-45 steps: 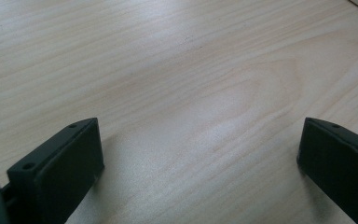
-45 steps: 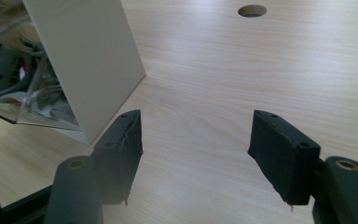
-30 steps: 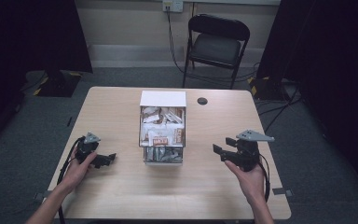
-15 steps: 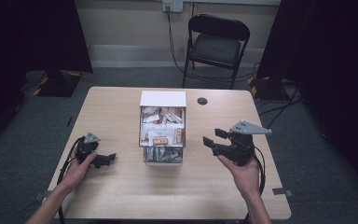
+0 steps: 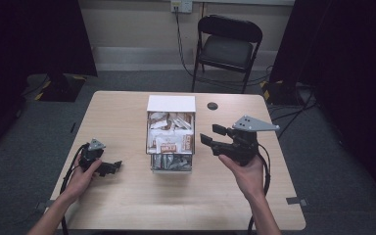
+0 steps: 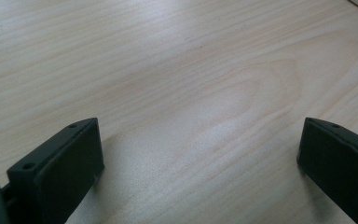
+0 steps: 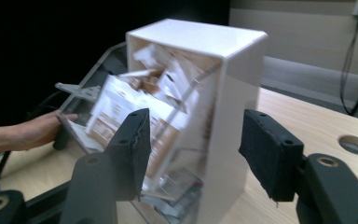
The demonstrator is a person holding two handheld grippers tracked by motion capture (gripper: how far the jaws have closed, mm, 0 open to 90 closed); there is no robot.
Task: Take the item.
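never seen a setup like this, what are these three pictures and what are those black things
A person sits at a wooden table holding a hand-held tool in each hand. The high view looks down from above: the left tool rests low by the table, and the right tool is raised beside a clear dispenser box stuffed with paper packets. The other two pictures come from cameras riding on each tool, looking along its two black jaws. The left tool faces bare wood; the right tool faces the dispenser box. Both are open, holding nothing.

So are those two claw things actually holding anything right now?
No. The left gripper sits with open jaws over bare table, and the right gripper is open beside the packet box, gripping nothing.
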